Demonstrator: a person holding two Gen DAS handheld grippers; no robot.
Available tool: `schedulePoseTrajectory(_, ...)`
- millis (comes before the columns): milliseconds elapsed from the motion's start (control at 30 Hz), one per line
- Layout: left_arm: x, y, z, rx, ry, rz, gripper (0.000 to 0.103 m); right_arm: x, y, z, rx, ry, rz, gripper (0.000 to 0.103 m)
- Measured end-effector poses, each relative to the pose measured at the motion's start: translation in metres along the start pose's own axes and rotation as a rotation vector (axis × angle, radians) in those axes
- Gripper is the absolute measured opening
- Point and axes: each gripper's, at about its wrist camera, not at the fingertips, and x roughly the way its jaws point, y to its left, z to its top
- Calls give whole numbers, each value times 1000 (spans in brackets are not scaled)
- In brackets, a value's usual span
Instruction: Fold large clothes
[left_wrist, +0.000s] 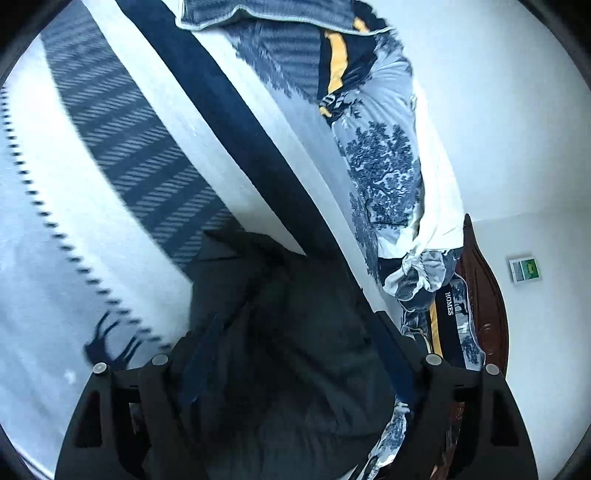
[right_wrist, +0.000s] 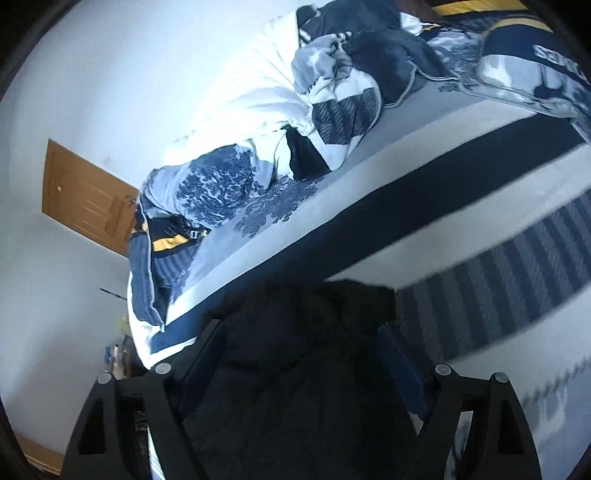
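Left wrist view only: dark wooden headboard (left_wrist: 484, 295) at right, small green-and-white wall panel (left_wrist: 525, 269), deer print (left_wrist: 110, 343) on the bed cover (left_wrist: 48, 258), pillow strip reading "HOMES" (left_wrist: 448, 302). Right wrist view only: tan door (right_wrist: 83, 195), black bundle (right_wrist: 384, 62) up by the pillows, clutter on the floor at lower left, too blurred to name. Seen in both: heaped blue-and-white duvet (right_wrist: 236, 122) along the wall side of the bed, navy band (right_wrist: 406, 206) crossing the cover.

Left claw (left_wrist: 284, 350): 2 fingers (left_wrist: 201, 354) part-way apart, dark garment (left_wrist: 288, 332) bunched thick between them and touching both inner faces; clamped on the cloth, seemingly, though the pads are buried in fabric. Right claw (right_wrist: 303, 354): fingers (right_wrist: 397, 350) similarly spread, same dark cloth packed in the gap, gripped.

Garment: dark grey-black, held at the near edge of the bed, raised over the striped part of the cover. In the left view, a seam or placket line running from the claw up and away toward upper left, top edge ending near the navy band. In the right view, cloth rising straight ahead from the claw, upper edge lumpy, just short of the navy band. Long axis not readable; most of it hidden below the frame.
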Motion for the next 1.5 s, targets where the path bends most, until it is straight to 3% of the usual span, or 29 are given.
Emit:
schedulePoseTrajectory(100,-23,3,-46,75,-27,23,82,-31,-3,-42,-33,-18,30,86)
schedulePoseTrajectory(233,-46,31,-133,135,-70,123,83,-46,-27,-130,-85,-13,-63,86)
schedulePoseTrajectory(400,-45,89,-205,14,-76,109,83,-51,-83,-225,42,2,-4,86)
schedulePoseTrajectory(467,-37,98,-212,-20,-73,109,83,-40,-92,-231,52,60,-28,86)
schedulePoseTrajectory(567,-20,105,-207,-61,-44,73,83,-33,-98,-219,20,48,-88,86)
schedulePoseTrajectory(600,-16,108,-202,-81,-46,59,83,-31,-105,-216,55,53,-72,86)
schedulePoseTrajectory(667,-12,110,-193,-118,-73,23,83,-21,-120,-210,149,74,47,86)
schedulePoseTrajectory(900,8,103,-166,-214,-120,-140,83,16,-137,-186,330,90,274,86)
schedulePoseTrajectory(967,12,106,-161,-269,-134,-197,84,29,-133,-181,322,104,266,79)
schedulePoseTrajectory(1033,16,110,-162,-331,-151,-229,85,35,-127,-181,291,104,249,65)
schedulePoseTrajectory(1200,11,96,-167,-301,-197,-181,89,41,-125,-181,264,114,225,48)
schedulePoseTrajectory(1300,22,99,-148,-309,-191,-114,90,44,-124,-183,260,117,218,39)
schedulePoseTrajectory(1333,28,100,-141,-297,-178,-86,72,39,-129,-183,252,119,214,35)
schedulePoseTrajectory(1367,32,99,-137,-295,-160,-64,62,39,-128,-183,239,124,208,33)
schedulePoseTrajectory(1400,34,98,-136,-294,-137,-76,42,40,-128,-184,234,127,202,30)
schedulePoseTrajectory(1433,31,95,-138,-277,-129,-87,28,42,-127,-183,234,133,193,26)
schedulePoseTrajectory(1500,14,91,-150,-225,-131,-73,18,42,-127,-184,238,135,187,17)
